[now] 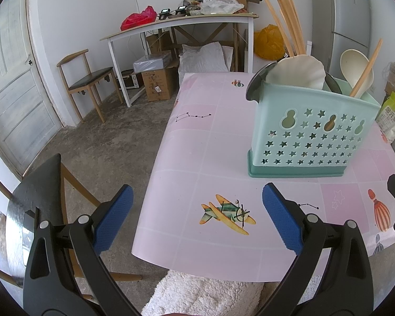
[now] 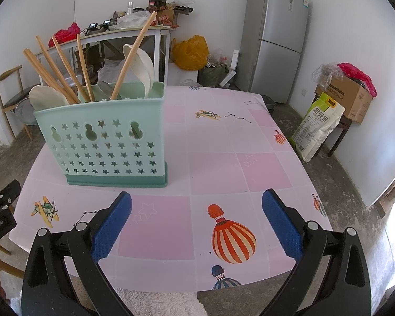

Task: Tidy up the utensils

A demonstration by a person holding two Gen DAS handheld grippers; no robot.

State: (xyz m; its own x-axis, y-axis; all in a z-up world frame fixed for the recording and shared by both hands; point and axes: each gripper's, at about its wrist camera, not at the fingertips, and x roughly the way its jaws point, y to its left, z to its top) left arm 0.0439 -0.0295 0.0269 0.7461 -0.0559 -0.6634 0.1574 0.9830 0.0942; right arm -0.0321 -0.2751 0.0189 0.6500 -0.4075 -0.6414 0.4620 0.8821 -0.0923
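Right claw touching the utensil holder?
Apart. In the right wrist view the right claw, open and empty, sits short of the utensil holder, with bare pink tablecloth showing between its fingertips and the holder's base.

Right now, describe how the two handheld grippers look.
Both match: the left gripper and right gripper have black plastic arms with silver pivot bolts, tipped by blue dimpled pads. The left gripper's body shows white "Robot.AI" lettering in the right view.

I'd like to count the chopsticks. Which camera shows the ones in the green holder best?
The right wrist view: the chopsticks fan apart above the utensil holder, each distinct. In the left wrist view the chopsticks bunch behind a white spoon, overlapping, with one lone stick further right.
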